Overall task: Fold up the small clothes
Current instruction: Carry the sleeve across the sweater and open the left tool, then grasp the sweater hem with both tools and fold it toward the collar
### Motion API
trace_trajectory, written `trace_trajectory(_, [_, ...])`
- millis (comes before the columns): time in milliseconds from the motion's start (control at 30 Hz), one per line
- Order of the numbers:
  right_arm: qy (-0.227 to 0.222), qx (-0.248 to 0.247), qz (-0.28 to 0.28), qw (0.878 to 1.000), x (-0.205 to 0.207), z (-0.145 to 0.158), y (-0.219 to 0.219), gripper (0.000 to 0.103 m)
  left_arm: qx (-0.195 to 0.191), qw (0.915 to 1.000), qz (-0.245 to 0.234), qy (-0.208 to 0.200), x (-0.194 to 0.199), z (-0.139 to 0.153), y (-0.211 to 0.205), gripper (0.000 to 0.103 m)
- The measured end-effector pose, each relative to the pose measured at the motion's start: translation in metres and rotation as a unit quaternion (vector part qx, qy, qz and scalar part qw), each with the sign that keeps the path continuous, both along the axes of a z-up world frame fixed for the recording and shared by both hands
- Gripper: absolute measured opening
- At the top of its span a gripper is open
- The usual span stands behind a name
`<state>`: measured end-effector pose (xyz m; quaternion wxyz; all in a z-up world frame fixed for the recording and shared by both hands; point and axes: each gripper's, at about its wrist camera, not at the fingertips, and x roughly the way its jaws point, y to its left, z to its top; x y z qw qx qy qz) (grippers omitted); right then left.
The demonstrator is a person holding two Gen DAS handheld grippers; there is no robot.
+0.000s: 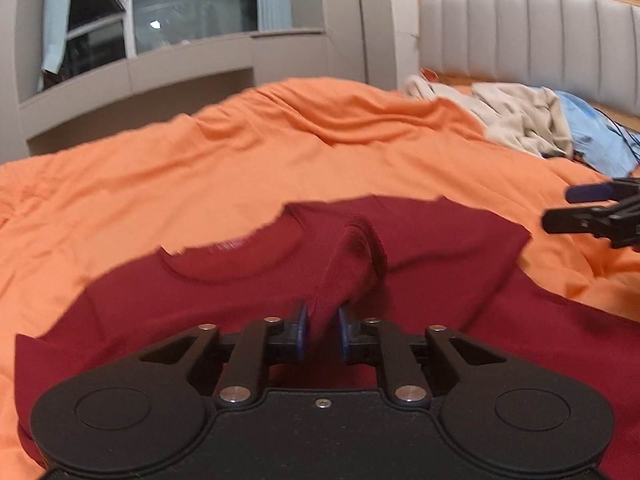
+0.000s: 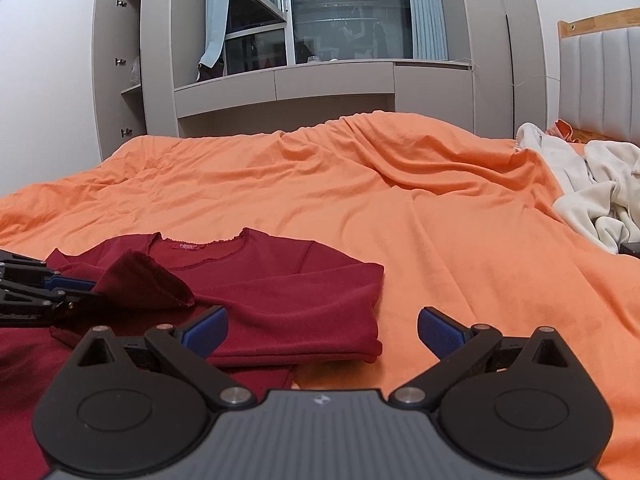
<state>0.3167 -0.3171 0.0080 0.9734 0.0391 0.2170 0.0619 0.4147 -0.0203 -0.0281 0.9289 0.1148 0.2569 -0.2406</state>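
A dark red long-sleeved shirt [image 2: 280, 292] lies flat on the orange bed cover [image 2: 360, 184], neckline away from me and one sleeve folded across its chest. My left gripper [image 1: 322, 334] hovers low over the shirt. The cuff of the other red sleeve [image 1: 352, 256] stands up between its blue pads, which are slightly apart and do not visibly press on it. The right wrist view shows that gripper [image 2: 76, 290] at the left edge, with the cuff [image 2: 144, 280] draped off its tips. My right gripper [image 2: 322, 330] is wide open and holds nothing, low over the shirt's right edge.
Cream clothes [image 2: 592, 196] are piled at the right near the grey padded headboard [image 1: 520, 40], with a blue cloth [image 1: 592, 132] and dark cables beside them. Beyond the bed's far side are a window ledge and grey cabinets [image 2: 280, 84].
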Motion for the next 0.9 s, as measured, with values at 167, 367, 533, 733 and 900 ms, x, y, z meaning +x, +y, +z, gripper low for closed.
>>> trace_trajectory(167, [0.009, -0.006, 0.006, 1.000, 0.003, -0.003, 0.004, 0.103, -0.036, 0.9984, -0.013, 0.041, -0.006, 0.009, 0.011, 0.054])
trace_trajectory(367, [0.012, -0.018, 0.021, 1.000, 0.003, -0.004, 0.011, 0.103, -0.070, 0.9958, 0.032, 0.049, -0.020, 0.022, 0.024, 0.086])
trace_trajectory(533, [0.016, -0.022, 0.050, 0.998, 0.001, -0.002, 0.019, 0.103, -0.103, 0.9785, 0.170, 0.056, -0.039, 0.033, 0.065, 0.102])
trace_trajectory(733, [0.030, -0.038, 0.120, 0.992, 0.005, 0.006, 0.048, 0.103, -0.136, 0.9414, 0.303, 0.062, -0.035, 0.032, 0.147, 0.102])
trace_trajectory(900, [0.017, -0.109, 0.164, 0.980, 0.018, 0.016, 0.089, 0.103, -0.239, 0.8887, 0.382, 0.085, -0.020, 0.020, 0.227, 0.097])
